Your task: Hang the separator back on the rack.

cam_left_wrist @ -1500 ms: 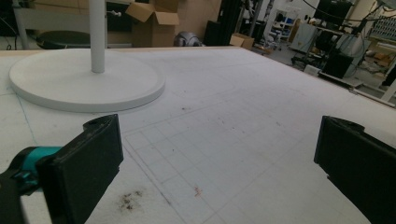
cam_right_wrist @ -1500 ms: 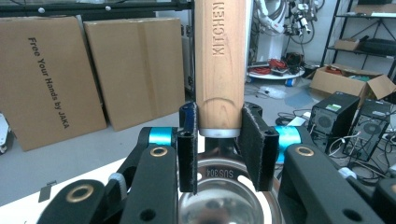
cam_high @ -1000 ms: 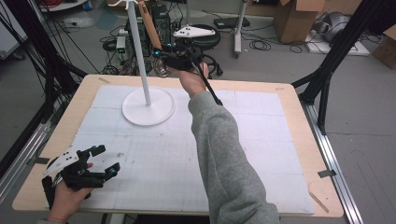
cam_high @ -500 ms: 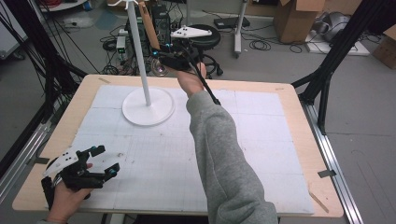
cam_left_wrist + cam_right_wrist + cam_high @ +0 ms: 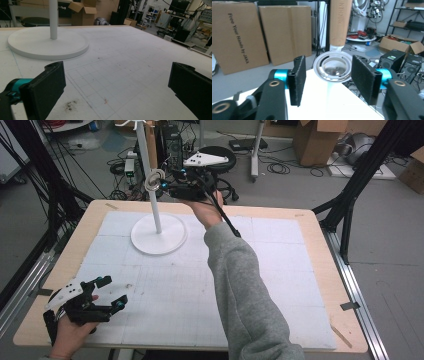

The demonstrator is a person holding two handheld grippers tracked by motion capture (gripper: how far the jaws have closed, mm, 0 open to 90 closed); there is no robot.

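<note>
A utensil with a tan wooden handle (image 5: 340, 22) and a round silvery head (image 5: 333, 66) hangs beside the pole of a white stand (image 5: 155, 215). In the high view the round head (image 5: 153, 182) sits against the pole. My right gripper (image 5: 162, 182) is raised at the far side of the table. Its jaws have just been opening and now stand on either side of the head with a gap at each pad (image 5: 298, 80). My left gripper (image 5: 112, 291) rests open at the near left corner, with nothing between its jaws (image 5: 116, 82).
The stand's round white base (image 5: 159, 237) sits on the white gridded mat (image 5: 280, 270), and it also lies ahead of the left gripper (image 5: 47, 45). Cardboard boxes (image 5: 242, 35), cables and a stool (image 5: 215, 160) stand on the floor beyond the table's far edge.
The right gripper's jaws have opened off the round head, which now shows by the pole. Neither hand has shifted noticeably.
</note>
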